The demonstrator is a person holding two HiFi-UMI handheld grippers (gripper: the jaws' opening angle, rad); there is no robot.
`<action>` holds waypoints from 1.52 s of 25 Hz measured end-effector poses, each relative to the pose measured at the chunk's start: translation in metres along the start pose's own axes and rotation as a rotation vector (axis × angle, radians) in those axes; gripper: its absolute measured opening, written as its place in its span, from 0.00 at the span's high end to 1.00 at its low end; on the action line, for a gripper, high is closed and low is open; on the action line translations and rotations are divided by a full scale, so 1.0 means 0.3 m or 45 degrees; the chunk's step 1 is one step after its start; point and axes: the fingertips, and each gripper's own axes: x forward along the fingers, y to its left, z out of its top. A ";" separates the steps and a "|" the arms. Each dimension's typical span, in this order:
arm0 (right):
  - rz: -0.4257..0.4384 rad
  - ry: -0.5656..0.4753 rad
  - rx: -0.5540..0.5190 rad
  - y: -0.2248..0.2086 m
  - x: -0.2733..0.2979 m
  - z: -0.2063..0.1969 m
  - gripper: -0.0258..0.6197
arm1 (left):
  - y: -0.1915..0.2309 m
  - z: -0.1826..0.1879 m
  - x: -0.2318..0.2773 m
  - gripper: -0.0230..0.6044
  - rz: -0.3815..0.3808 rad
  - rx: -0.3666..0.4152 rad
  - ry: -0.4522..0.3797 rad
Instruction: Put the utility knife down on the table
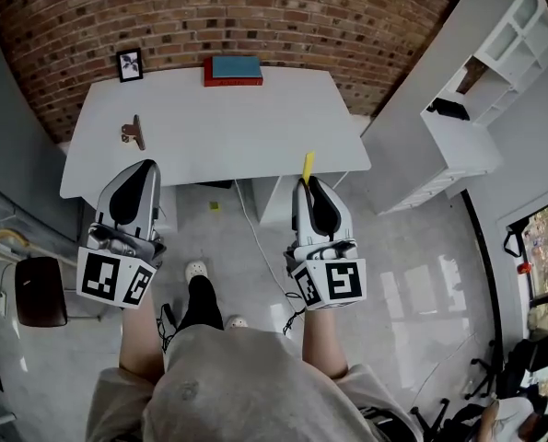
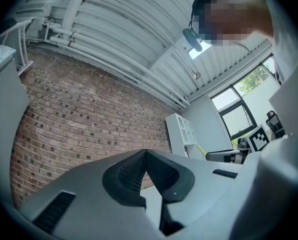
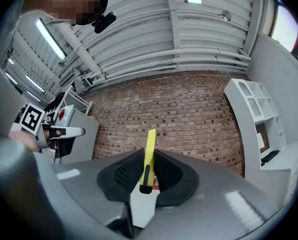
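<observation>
Gripping the utility knife between its two dark pads, the right gripper has its jaws drawn narrow on the yellow body, as we see in the right gripper view. The knife stands up out of the jaws. Its dark end sits down between the pads, and its long yellow end points away along them toward the brick wall.

In the head view we find the knife sticking out ahead of the right gripper, its far end at the front edge of the white counter. We cannot tell whether it touches the counter there. The gripper itself hangs over the pale floor, just in front of that edge.

In its own view, the left gripper has its jaws brought together at the tips with nothing between them. In the head view we see it at the counter's front left corner, well apart from the right one.

On the counter we count three other things. A small black picture frame stands at the back left. A red book with a blue book on top lies at the back middle. A small brown object that we cannot identify lies near the left side. A white shelf unit stands to the right of the counter.
</observation>
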 end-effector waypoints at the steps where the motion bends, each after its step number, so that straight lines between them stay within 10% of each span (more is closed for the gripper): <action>1: -0.006 0.000 -0.001 -0.009 0.021 -0.007 0.86 | 0.011 -0.010 0.021 0.96 -0.007 -0.002 0.000; 38: -0.097 -0.021 -0.053 0.093 0.962 -0.202 0.86 | 0.867 -0.213 0.565 0.96 -0.068 -0.048 -0.035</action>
